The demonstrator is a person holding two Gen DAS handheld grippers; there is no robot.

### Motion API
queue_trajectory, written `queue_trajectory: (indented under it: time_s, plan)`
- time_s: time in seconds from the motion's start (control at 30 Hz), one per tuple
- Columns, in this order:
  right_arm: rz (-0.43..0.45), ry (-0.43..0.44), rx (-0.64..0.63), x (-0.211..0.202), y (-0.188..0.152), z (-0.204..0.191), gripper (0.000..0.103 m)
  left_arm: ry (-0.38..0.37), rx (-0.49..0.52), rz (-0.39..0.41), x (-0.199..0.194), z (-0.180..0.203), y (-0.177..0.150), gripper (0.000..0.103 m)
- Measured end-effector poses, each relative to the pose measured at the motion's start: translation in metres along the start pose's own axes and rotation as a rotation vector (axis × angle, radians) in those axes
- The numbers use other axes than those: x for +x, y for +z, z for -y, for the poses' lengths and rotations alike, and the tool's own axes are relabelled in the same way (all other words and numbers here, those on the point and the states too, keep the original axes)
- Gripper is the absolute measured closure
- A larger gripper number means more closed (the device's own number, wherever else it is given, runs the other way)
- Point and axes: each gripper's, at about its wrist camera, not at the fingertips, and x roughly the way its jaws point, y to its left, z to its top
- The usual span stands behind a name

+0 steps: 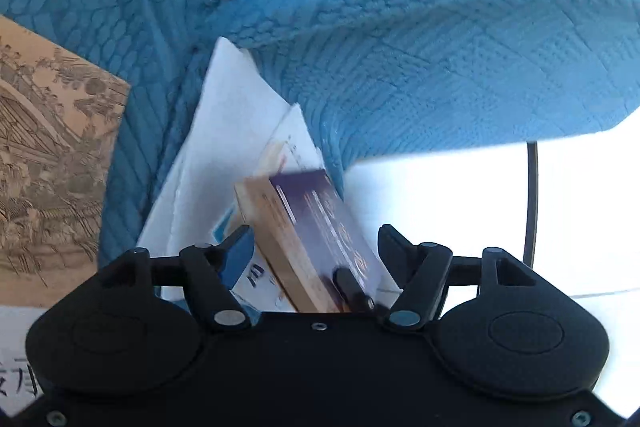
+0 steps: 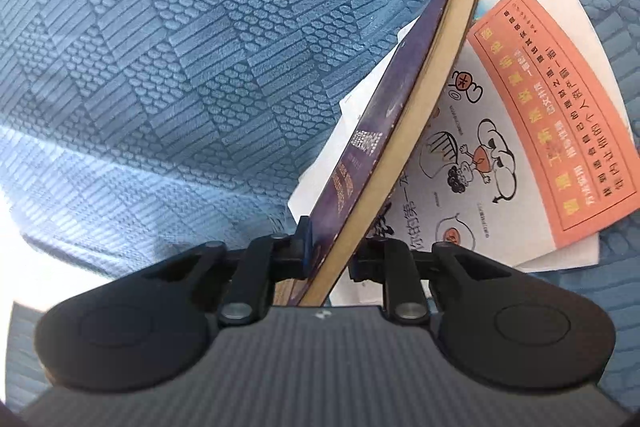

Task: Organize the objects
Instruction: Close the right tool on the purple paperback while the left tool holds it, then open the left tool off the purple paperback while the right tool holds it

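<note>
A purple-covered book [image 2: 384,115] with tan page edges is held on edge, tilted, above the blue quilt. My right gripper [image 2: 332,251] is shut on its lower end. The same book [image 1: 316,235] shows in the left wrist view, lying between the wide-spread fingers of my left gripper [image 1: 316,239], which is open; I cannot tell whether it touches the book. Beneath lies a white book with a cartoon and an orange band [image 2: 532,131], resting on white paper [image 1: 224,147].
A blue textured quilt [image 2: 160,47] covers the surface, with a raised fold [image 1: 440,47] at upper right. A tan book with an old line drawing [image 1: 48,167] lies at left. A white surface [image 1: 460,211] and a thin black cable [image 1: 532,203] are at right.
</note>
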Motion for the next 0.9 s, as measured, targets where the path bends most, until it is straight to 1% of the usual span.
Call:
queue_trajectory:
  time_s: [0.1, 0.2, 0.33, 0.5, 0.57, 0.63, 0.67, 0.73, 0.77, 0.83, 0.9]
  plan:
    - [-0.017, 0.004, -0.026, -0.005, -0.002, 0.0, 0.082, 0.018, -0.043, -0.01, 0.004, -0.012, 0.001, 0.037]
    - [-0.045, 0.026, -0.021, -0.012, -0.005, 0.003, 0.082, 0.039, -0.058, -0.027, 0.01, -0.018, -0.001, 0.037]
    - [-0.081, 0.054, -0.051, -0.022, -0.011, 0.004, 0.082, 0.024, -0.071, -0.046, 0.014, -0.021, -0.003, 0.037]
    - [-0.146, 0.078, -0.119, -0.025, -0.02, 0.003, 0.082, 0.024, -0.09, -0.044, 0.017, -0.023, -0.002, 0.037]
    - [-0.173, 0.087, -0.137, -0.024, -0.023, 0.003, 0.082, 0.043, -0.075, -0.062, 0.019, -0.023, -0.001, 0.037]
    - [-0.2, 0.095, -0.15, -0.024, -0.024, 0.004, 0.082, 0.08, -0.025, -0.096, 0.025, -0.02, 0.0, 0.037]
    - [-0.21, 0.098, -0.167, -0.024, -0.024, 0.004, 0.082, 0.086, -0.011, -0.112, 0.029, -0.019, -0.001, 0.038]
    - [-0.23, 0.109, -0.184, -0.025, -0.022, 0.003, 0.082, 0.074, -0.003, -0.15, 0.033, -0.021, -0.003, 0.041]
    - [-0.241, 0.119, -0.184, -0.024, -0.022, 0.003, 0.082, 0.073, 0.013, -0.171, 0.036, -0.02, -0.005, 0.046]
    - [-0.262, 0.135, -0.186, -0.022, -0.021, 0.003, 0.082, 0.085, 0.052, -0.19, 0.039, -0.018, -0.009, 0.051]
    - [-0.269, 0.138, -0.196, -0.022, -0.021, 0.002, 0.082, 0.104, 0.072, -0.201, 0.04, -0.017, -0.012, 0.059]
